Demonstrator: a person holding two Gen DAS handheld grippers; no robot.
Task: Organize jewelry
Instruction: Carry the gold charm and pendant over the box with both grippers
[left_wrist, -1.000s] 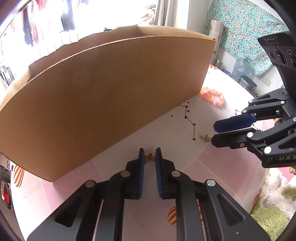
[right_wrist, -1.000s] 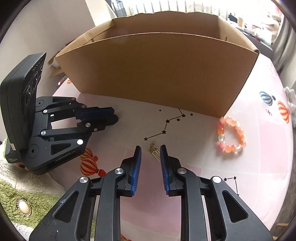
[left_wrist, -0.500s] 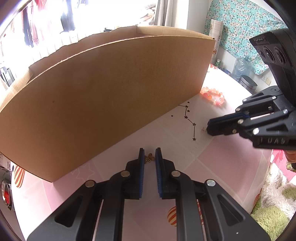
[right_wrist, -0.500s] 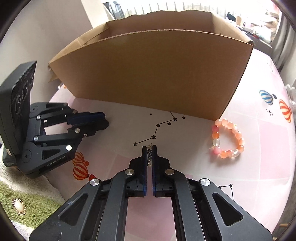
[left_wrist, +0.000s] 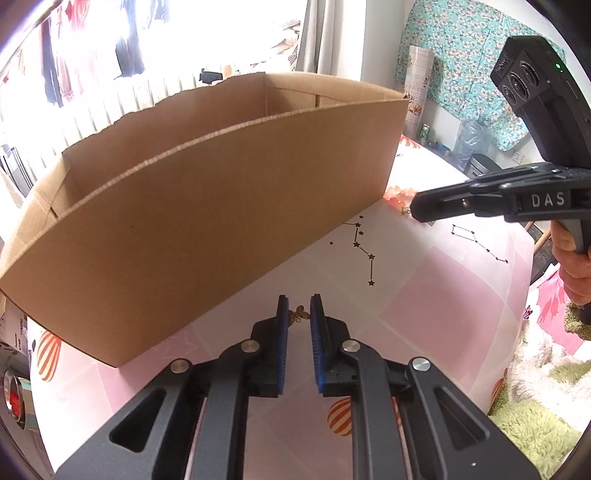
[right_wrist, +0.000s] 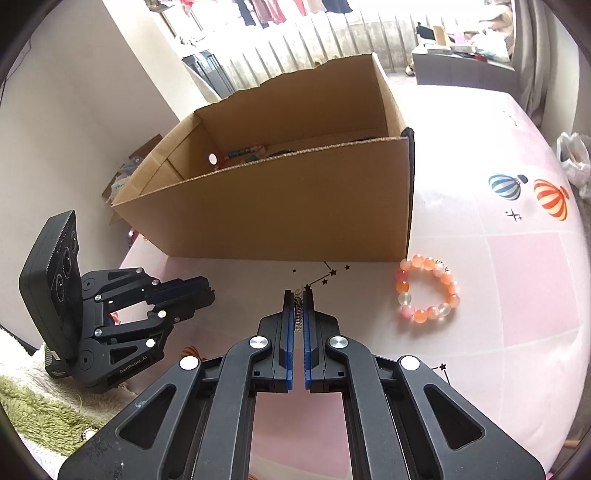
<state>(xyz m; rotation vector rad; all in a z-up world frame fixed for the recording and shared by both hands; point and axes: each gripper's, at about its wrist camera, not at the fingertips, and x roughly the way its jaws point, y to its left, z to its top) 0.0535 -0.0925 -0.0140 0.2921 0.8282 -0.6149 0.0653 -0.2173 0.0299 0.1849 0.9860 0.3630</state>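
Observation:
A big cardboard box (left_wrist: 207, 206) stands on the pink table; it also shows in the right wrist view (right_wrist: 295, 210), with several small items inside. My left gripper (left_wrist: 299, 310) is open, low over the table, with a small gold charm (left_wrist: 297, 314) lying between its fingertips. My right gripper (right_wrist: 299, 299) is shut on a small gold earring (right_wrist: 300, 314) and holds it above the table; in the left wrist view it (left_wrist: 415, 212) hangs at the right. An orange bead bracelet (right_wrist: 428, 291) lies by the box's right corner.
The pink tablecloth (right_wrist: 498, 295) has star and balloon prints. A green fluffy cushion (left_wrist: 535, 424) lies off the table's near edge. A bottle and clutter (left_wrist: 419, 88) stand behind the box. My left gripper shows at the left in the right wrist view (right_wrist: 207, 295).
My right gripper shut on the gold earring and lifted it off the table toward the box. My left gripper stayed still around the charm.

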